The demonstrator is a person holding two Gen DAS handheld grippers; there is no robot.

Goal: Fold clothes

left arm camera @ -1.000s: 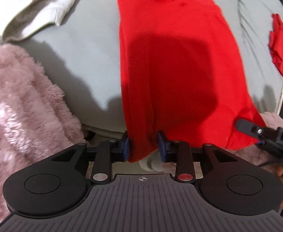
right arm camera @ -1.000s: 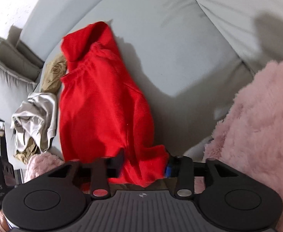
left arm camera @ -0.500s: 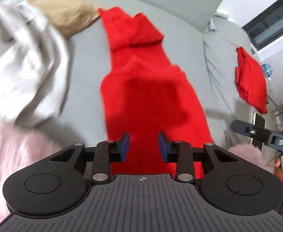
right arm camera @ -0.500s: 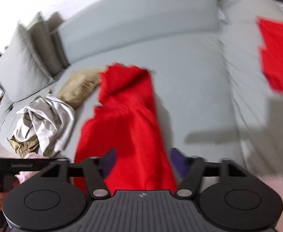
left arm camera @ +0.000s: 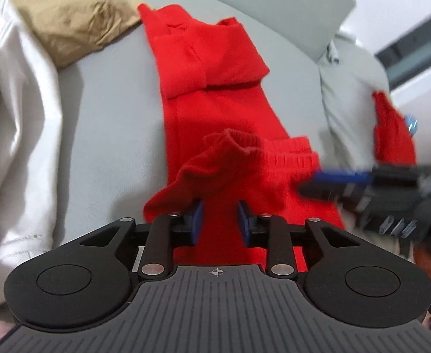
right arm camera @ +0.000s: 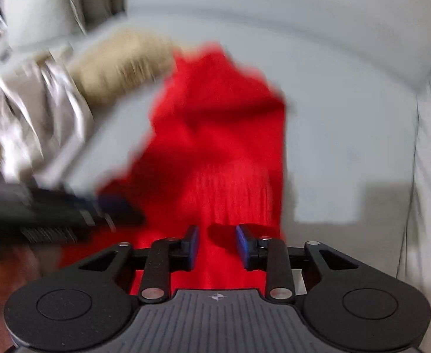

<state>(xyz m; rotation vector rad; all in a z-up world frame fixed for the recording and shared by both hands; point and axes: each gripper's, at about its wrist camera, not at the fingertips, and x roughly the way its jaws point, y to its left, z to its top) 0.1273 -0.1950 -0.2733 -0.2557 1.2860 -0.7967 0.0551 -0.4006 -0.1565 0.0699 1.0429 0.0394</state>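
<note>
red sweater [left arm camera: 215, 123] on grey sofa [left arm camera: 106, 111], left tongs [left arm camera: 219, 220] parted and empty, right tongs [right arm camera: 216, 242] just reopened, empty

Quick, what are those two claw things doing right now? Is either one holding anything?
Left gripper: open, holding nothing, above the red sweater.
Right gripper: just been opening, open, holding nothing.

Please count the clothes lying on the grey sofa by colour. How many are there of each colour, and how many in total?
Red: 2, the long red knitted sweater in the middle and a smaller red folded garment at the far right.
White: 1, the crumpled white garment at the left.
Tan: 1, the wrinkled tan garment behind it.
Total: 4
</note>
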